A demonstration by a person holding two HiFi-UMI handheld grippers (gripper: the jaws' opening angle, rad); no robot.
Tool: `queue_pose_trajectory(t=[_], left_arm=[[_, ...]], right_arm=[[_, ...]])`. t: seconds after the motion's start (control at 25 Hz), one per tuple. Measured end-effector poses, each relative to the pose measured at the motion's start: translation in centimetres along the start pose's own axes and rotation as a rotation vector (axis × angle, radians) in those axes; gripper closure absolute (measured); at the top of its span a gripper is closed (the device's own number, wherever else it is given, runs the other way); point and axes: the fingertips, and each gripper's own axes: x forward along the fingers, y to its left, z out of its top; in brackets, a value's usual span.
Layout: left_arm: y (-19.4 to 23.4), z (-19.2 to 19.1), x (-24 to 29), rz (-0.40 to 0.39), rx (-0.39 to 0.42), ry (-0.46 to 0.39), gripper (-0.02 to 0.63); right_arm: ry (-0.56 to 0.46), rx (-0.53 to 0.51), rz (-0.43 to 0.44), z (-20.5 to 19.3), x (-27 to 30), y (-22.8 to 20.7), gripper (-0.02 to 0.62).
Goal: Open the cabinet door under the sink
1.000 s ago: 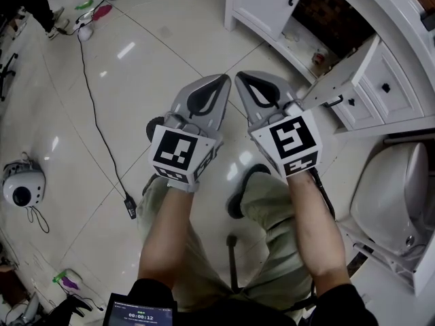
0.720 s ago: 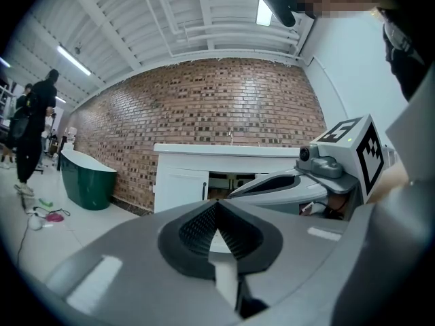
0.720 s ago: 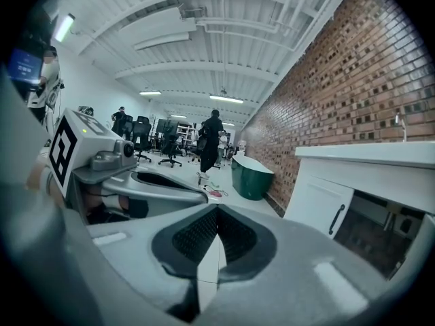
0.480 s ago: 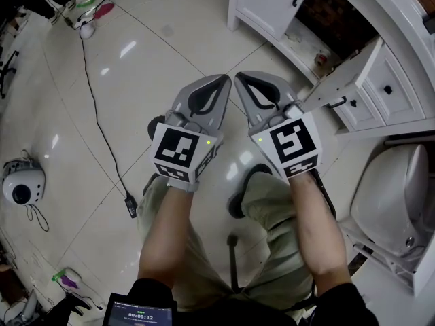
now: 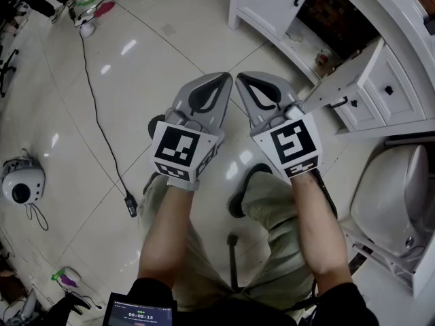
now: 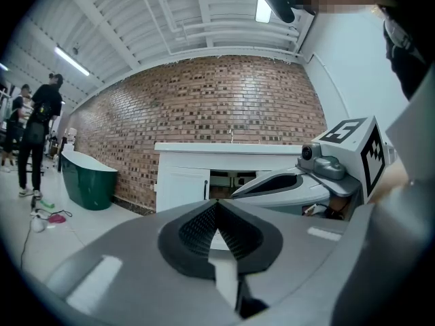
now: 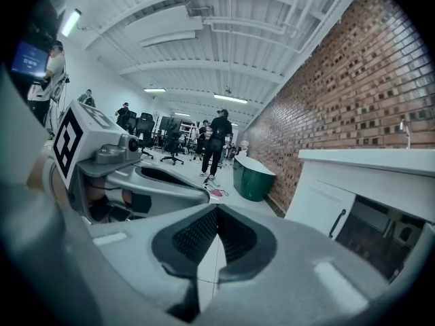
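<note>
L gripper (image 5: 226, 80): jaws seen fully closed, pads together, nothing held or touched. R gripper (image 5: 239, 79): same, closed & empty. Both are held side by side over the floor (image 5: 136, 100), tips angled inward & almost meeting. Forearms (image 5: 170, 229) are stretched fwd, roughly parallel, above the person's legs. The door (image 5: 343, 77) is seen swung out from the cabinet (image 5: 397, 80) at upper right, standing upright. Its top edge runs from the hinge side toward the R gripper, w/ the handle (image 5: 338, 102) on the free end, near that gripper's marker cube but apart from it. Dark opening is exposed behind it.
</note>
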Motion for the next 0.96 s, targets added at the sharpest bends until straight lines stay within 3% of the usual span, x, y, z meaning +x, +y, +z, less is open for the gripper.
queue_pose_trajectory(t=[0.96], left_arm=[[-0.40, -0.18, 0.54, -0.013, 0.010, 0.009, 0.589]], right_arm=[[0.010, 0.005, -0.007, -0.44, -0.09, -0.64, 0.604]])
